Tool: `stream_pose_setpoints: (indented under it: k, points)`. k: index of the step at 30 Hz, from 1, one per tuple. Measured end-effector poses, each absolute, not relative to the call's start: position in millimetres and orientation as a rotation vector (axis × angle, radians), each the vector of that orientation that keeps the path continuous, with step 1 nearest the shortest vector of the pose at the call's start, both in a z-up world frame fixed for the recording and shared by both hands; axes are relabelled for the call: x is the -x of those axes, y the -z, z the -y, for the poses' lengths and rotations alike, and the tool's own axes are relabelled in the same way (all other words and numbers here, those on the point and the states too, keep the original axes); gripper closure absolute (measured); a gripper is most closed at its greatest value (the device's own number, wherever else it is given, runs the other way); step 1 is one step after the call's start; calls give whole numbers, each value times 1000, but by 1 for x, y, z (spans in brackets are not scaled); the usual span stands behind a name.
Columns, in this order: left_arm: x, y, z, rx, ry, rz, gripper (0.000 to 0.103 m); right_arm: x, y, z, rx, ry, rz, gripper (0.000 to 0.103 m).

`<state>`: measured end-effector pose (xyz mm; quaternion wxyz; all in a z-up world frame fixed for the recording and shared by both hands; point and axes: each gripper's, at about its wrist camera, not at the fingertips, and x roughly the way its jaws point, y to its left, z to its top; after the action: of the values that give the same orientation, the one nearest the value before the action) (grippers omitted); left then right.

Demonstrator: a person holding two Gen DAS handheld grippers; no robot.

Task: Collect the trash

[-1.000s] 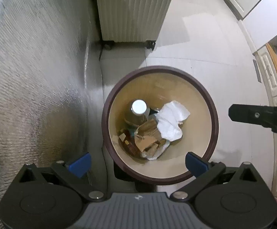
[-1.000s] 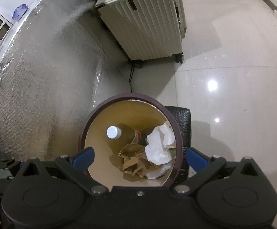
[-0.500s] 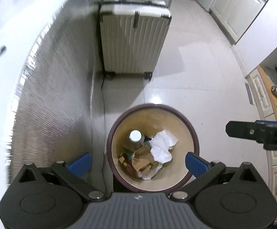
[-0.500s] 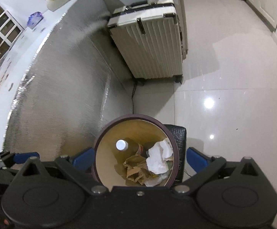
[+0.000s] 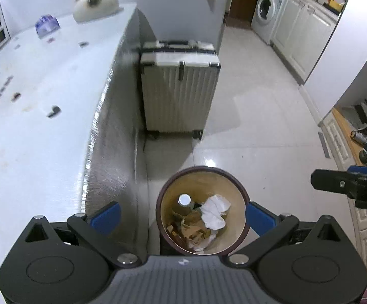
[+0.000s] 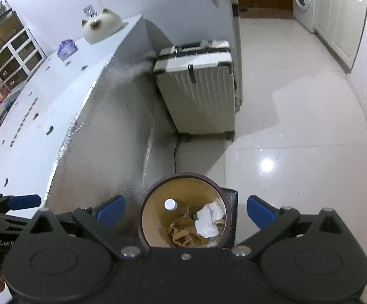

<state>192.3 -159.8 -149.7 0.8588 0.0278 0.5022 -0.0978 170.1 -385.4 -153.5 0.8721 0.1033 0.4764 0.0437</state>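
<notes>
Glossy tile floor (image 5: 259, 116), white counter (image 5: 31, 126) on the left with a silver foil-like side. Cream suitcase (image 5: 178, 96) stands upright against the counter end. Washer (image 5: 267, 7) far back by white cabinets. Round bin (image 5: 201, 230) with dark rim sits on the floor beside the counter, directly below both grippers; inside are a white-capped bottle (image 5: 184, 200), crumpled white paper (image 5: 215, 214) and brown cardboard scraps (image 5: 192, 228). Left gripper (image 5: 182, 217) jaws wide, holding nothing; right gripper (image 6: 186, 211) same. Left view alone shows the right gripper's finger at right edge; right view alone shows shelving (image 6: 14, 50) far left.
</notes>
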Motion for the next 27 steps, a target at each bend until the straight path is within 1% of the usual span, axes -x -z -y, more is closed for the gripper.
stream_pose_setpoints:
  k: [13,27]
  points:
    - [-124,82,115,-52,221,-959,0,-86,97,349,-162,-27,-900,0]
    - [-57,53,62,-44,173,-918,0,-16,60,315,-150,4,-845,0]
